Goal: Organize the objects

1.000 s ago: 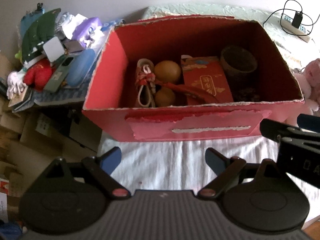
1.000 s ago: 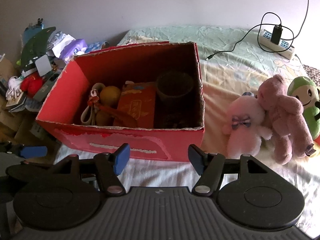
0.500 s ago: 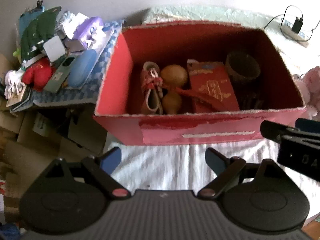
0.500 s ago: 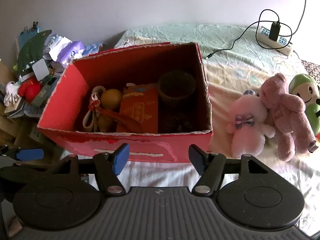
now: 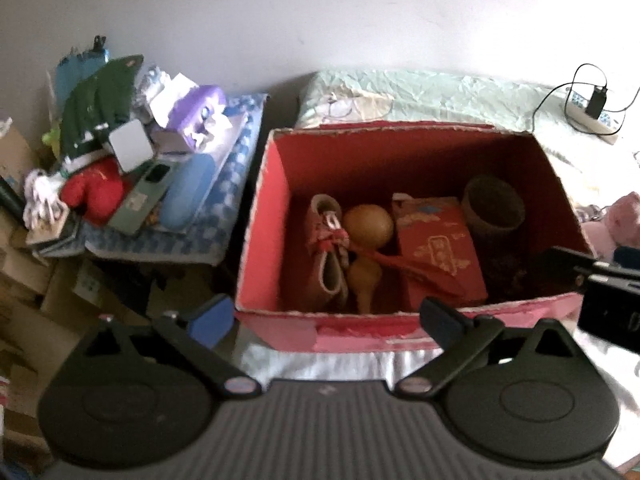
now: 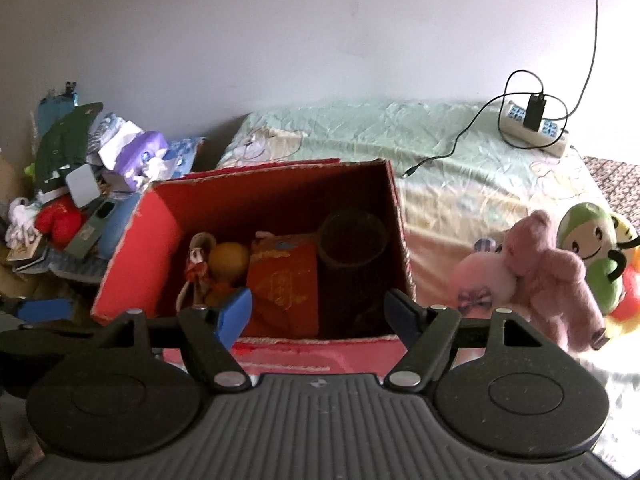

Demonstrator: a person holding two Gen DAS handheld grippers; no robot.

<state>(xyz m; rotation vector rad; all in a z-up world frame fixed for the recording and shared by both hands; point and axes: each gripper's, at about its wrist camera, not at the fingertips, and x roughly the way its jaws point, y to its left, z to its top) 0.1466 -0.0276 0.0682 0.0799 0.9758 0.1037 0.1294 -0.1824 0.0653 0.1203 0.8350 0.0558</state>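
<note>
The red box (image 5: pixel 404 322) sits on the bed (image 6: pixel 460 148), already packed along its floor with a small shoe (image 5: pixel 328 240), a tan gourd (image 5: pixel 366 236), a red packet (image 5: pixel 438 240) and a dark round pot (image 5: pixel 494 204) in the far right corner. The soft toys (image 6: pixel 536 272) lie on the bed to the right of the box, well apart from it, and look like the likeliest things left to put away. The risk from here is that a plush toy dropped in from above lands on the gourd or the pot and tips them, or that a bulky toy catches the torn cardboard rim and drags the light box across the loose sheet. The heap of oddments (image 5: pixel 132 168) to the left of the box is stacked loosely and could slide if brushed. The left gripper (image 5: pixel 326 320) is opening, its fingers spread wide with nothing between them, hovering over the near wall of the box. The right gripper (image 6: pixel 318 310) is likewise opening, fingers wide apart and empty; whether they clear the rim is hard to judge through the blur.
</note>
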